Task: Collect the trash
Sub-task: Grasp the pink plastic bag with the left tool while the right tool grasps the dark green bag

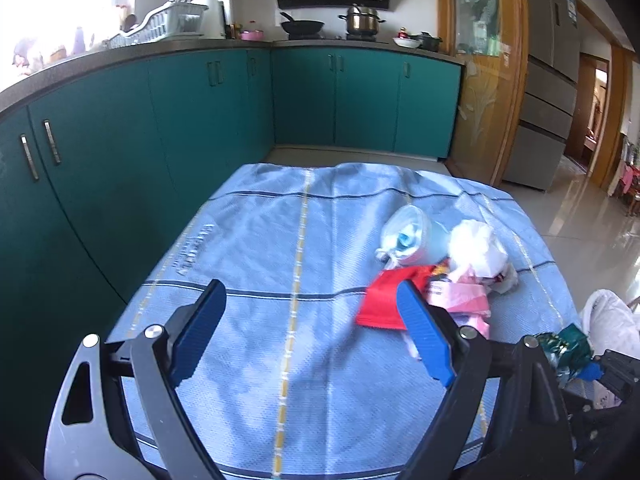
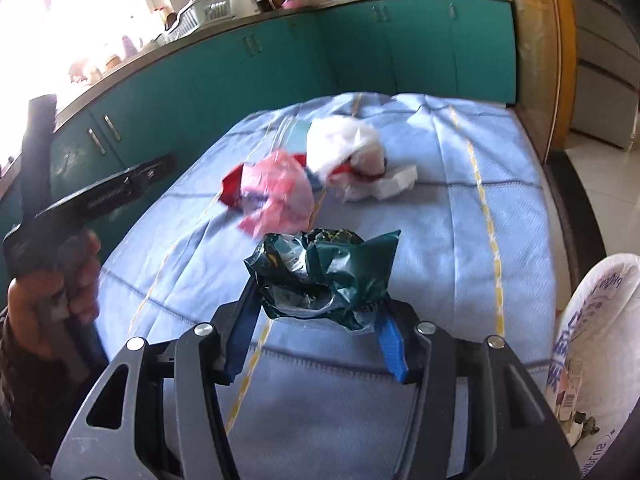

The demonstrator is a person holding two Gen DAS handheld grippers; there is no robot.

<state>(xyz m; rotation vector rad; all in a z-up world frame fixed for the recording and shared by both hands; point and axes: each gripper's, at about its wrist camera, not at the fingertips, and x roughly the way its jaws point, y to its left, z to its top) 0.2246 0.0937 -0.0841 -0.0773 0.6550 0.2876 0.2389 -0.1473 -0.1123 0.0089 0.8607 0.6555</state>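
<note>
A crumpled dark green foil wrapper [image 2: 326, 276] is clamped between the blue pads of the right gripper [image 2: 320, 322], lifted just above the blue checked cloth [image 2: 460, 216] that covers the desk; only the wrapper's lower folds are caught, so a slip could be caused by the slick foil uncrumpling or by a quick swing. A white printed bag [image 2: 592, 344] stands open at the right edge, apparently meant for the trash, and its soft rim could be missed or folded shut as the wrapper is brought over. The left gripper [image 1: 312, 332] is held released, its jaws wide and empty, over bare cloth just beside a red wrapper [image 1: 382, 300]. Further back, a pink wrapper [image 2: 276, 192], white plastic bags [image 2: 344, 148] and a clear cup with scraps [image 1: 408, 236] remain heaped together, so several pieces could be dragged along at once.
</note>
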